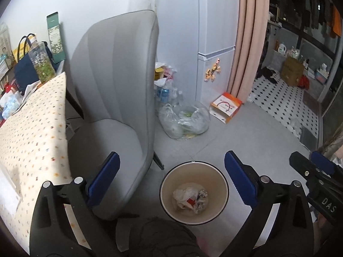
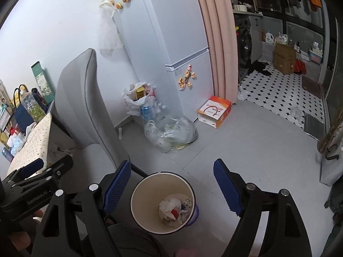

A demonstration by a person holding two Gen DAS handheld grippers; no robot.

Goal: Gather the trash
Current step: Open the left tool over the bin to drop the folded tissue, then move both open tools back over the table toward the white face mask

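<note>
A round trash bin (image 1: 169, 180) with a cream inside stands on the grey floor beside a chair. It also shows in the right wrist view (image 2: 139, 199). Crumpled paper and wrappers (image 1: 189, 199) lie at its bottom, and they show in the right wrist view (image 2: 174, 211) too. My left gripper (image 1: 171, 182) is open and empty, held above the bin. My right gripper (image 2: 171, 184) is open and empty, also above the bin. The right gripper shows at the right edge of the left wrist view (image 1: 313, 171); the left gripper shows at the left of the right wrist view (image 2: 38, 171).
A grey chair (image 1: 113, 90) stands left of the bin, next to a table with a dotted cloth (image 1: 32, 132). Clear plastic bags of bottles (image 1: 184, 120) and an orange-white box (image 1: 226, 107) sit by the white fridge (image 1: 214, 42). A pink curtain (image 1: 248, 32) hangs right of it.
</note>
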